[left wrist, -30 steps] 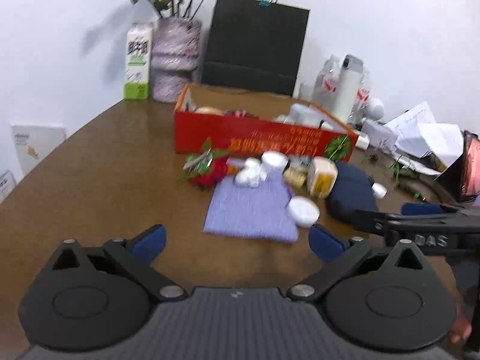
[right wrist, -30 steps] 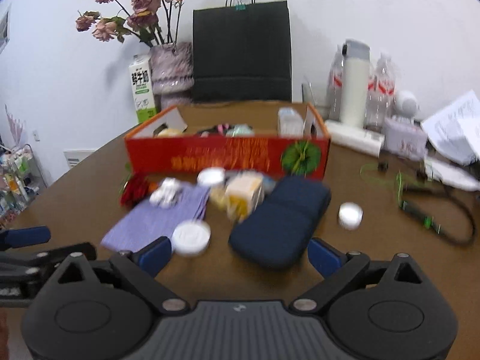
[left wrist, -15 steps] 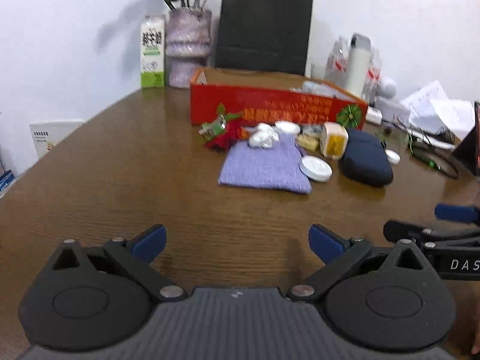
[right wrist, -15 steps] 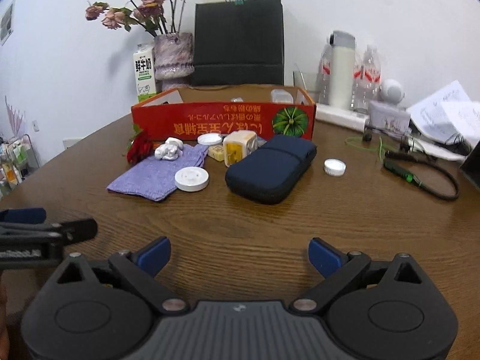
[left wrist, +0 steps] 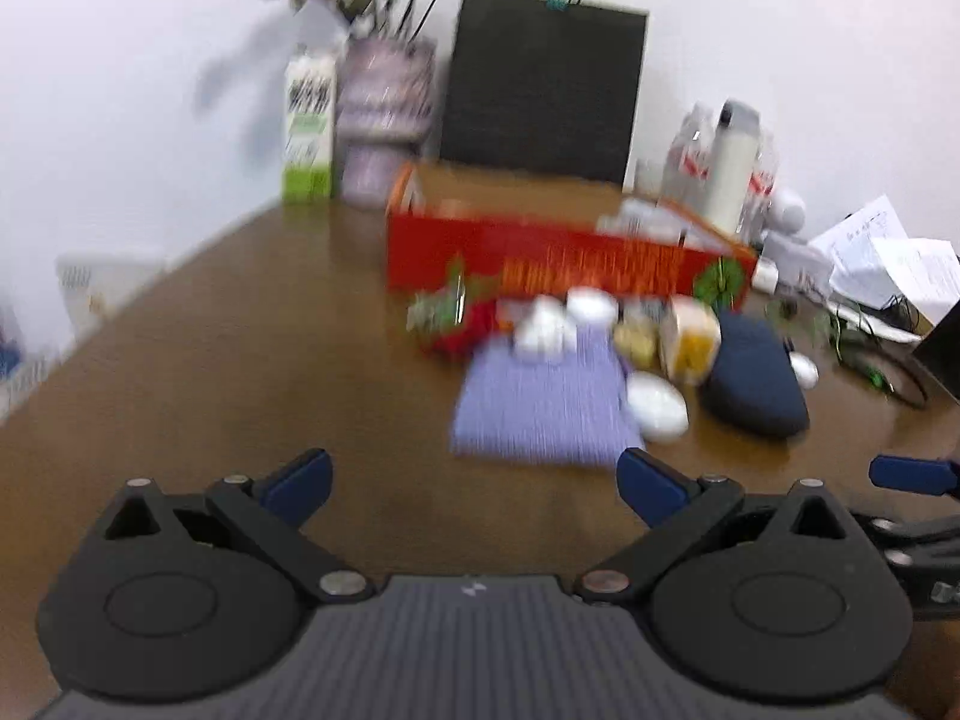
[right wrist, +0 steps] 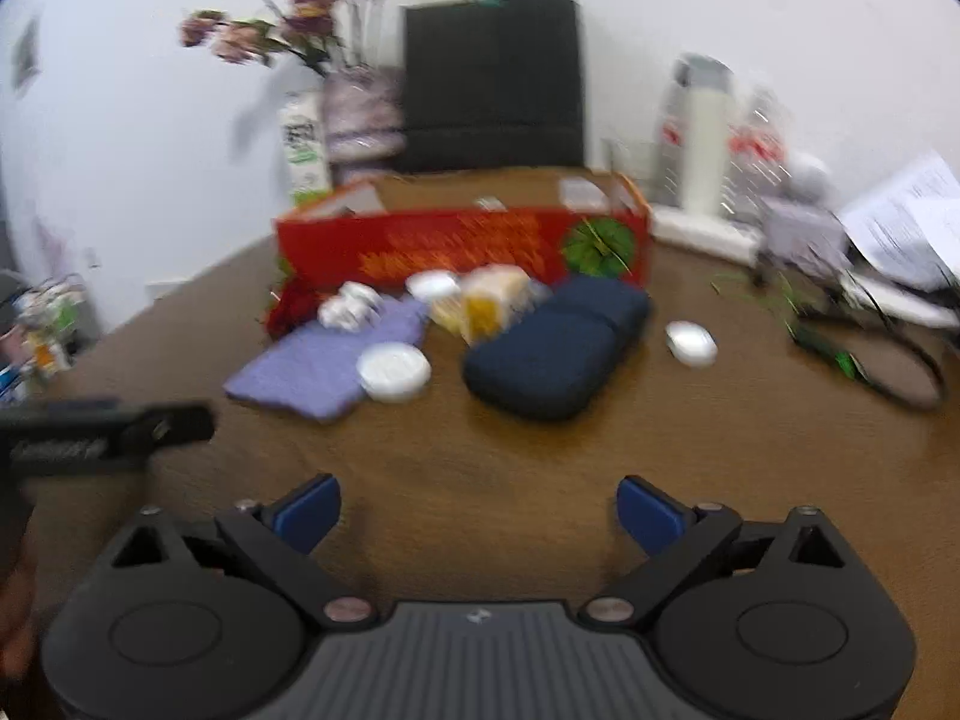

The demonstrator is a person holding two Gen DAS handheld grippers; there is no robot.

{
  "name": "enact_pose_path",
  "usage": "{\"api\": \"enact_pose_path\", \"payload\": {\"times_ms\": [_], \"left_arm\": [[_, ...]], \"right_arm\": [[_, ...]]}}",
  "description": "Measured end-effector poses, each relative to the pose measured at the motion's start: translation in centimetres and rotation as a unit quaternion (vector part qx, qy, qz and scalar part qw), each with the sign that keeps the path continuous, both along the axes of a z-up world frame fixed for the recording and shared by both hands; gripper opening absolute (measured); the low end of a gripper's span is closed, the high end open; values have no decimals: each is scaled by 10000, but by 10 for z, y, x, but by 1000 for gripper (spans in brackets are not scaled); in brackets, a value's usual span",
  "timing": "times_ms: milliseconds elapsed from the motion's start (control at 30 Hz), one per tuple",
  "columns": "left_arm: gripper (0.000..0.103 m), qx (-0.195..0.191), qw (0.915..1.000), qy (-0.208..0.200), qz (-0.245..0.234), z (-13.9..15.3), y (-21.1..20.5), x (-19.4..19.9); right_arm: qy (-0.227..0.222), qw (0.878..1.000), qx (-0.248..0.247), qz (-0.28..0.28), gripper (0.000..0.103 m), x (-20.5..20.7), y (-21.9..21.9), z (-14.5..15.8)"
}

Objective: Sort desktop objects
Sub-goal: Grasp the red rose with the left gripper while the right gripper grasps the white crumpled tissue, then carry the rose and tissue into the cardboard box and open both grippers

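Purple cloth (right wrist: 318, 363) and navy case (right wrist: 555, 348) before red box (right wrist: 462, 246), left claw (left wrist: 474, 480) and right claw (right wrist: 477, 507) spread, empty, above brown surface (right wrist: 480, 450)

A brown wooden desk (right wrist: 540, 456) carries a red box (right wrist: 462, 246) toward its far edge, with a milk carton (right wrist: 306, 144), a vase of flowers (right wrist: 360, 114) and a black paper bag (right wrist: 492, 72) along that far edge. In front of the box lie a purple cloth (right wrist: 318, 360), a white round lid (right wrist: 393, 371), a dark blue pouch (right wrist: 555, 345) and a small white cap (right wrist: 691, 342). Bottles (right wrist: 702, 138), papers (right wrist: 906, 216) and a green cable (right wrist: 840, 354) crowd the far right corner.
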State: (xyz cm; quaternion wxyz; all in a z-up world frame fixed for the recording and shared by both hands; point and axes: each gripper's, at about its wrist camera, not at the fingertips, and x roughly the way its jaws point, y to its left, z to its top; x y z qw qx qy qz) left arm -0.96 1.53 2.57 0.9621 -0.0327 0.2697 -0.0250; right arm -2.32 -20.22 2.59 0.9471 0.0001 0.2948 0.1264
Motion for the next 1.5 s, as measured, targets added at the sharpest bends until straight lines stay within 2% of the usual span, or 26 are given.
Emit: {"api": "enact_pose_path", "payload": {"times_ms": [67, 100, 167, 233, 267, 300, 333, 400, 433, 500, 533, 567, 600, 700, 800, 867, 933, 967, 1067, 1300, 1500], "left_arm": [[103, 74, 9997, -190, -100, 9, 4, 26], [98, 66, 9997, -183, -145, 11, 5, 40], [89, -34, 9995, 37, -304, 11, 9, 72], [71, -63, 9990, 170, -414, 6, 10, 98], [68, -83, 9990, 167, -408, 5, 12, 106], [58, -167, 9989, 164, -410, 2, 15, 114], [40, -258, 9984, 201, -464, 1, 18, 120], [34, -450, 9975, 248, -481, -2, 27, 124], [26, -544, 9970, 207, -517, -2, 33, 123], [22, -650, 9967, 116, -480, 1, 41, 117], [20, -682, 9969, 76, -397, 4, 45, 112], [20, -704, 9969, 24, -336, 7, 49, 107], [19, -734, 9969, -26, -268, 10, 52, 99], [19, -841, 9964, -87, -90, 18, 60, 80], [19, -941, 9954, -152, -33, 26, 66, 57], [19, -1090, 9939, -145, -116, 30, 67, 42], [19, -1188, 9926, -115, -243, 33, 64, 30], [19, -1166, 9927, -114, -285, 34, 60, 25], [19, -942, 9941, -162, -507, 36, 41, 4], [19, -881, 9909, -65, -1015, 29, -5, -44], [19, -769, 9882, 52, -1327, 15, -23, -81]], "right_arm": [[-228, 9995, 57, 233, 89, 10, 4, 14], [-353, 9988, 41, 329, 87, 16, 8, 19], [-445, 9973, -159, 566, 83, 42, 24, 28], [-410, 9969, -174, 655, 75, 51, 30, 29], [-351, 9965, -172, 740, 73, 61, 36, 29], [-283, 9960, -172, 829, 71, 70, 42, 29], [-160, 9948, -178, 991, 70, 88, 56, 28], [-114, 9942, -165, 1054, 67, 97, 62, 26], [-36, 9938, -147, 1097, 65, 105, 68, 24], [265, 9931, -126, 1136, 58, 132, 89, 16], [265, 9931, -126, 1136, 57, 132, 89, 16], [354, 9928, -126, 1133, 56, 141, 95, 13], [426, 9926, -133, 1129, 51, 148, 99, 10], [584, 9922, -116, 1094, 21, 162, 108, 3], [502, 9930, -179, 1053, 20, 152, 107, 5], [305, 9929, -223, 1125, 20, 130, 101, 14], [192, 9934, -63, 1127, 20, 104, 86, 25], [77, 9947, 52, 1026, 20, 77, 70, 32], [-7, 9963, 60, 856, 20, 54, 56, 35], [135, 9993, -34, 334, 21, -9, 23, 18], [157, 9996, 13, 216, 21, -49, 5, 9]]}}
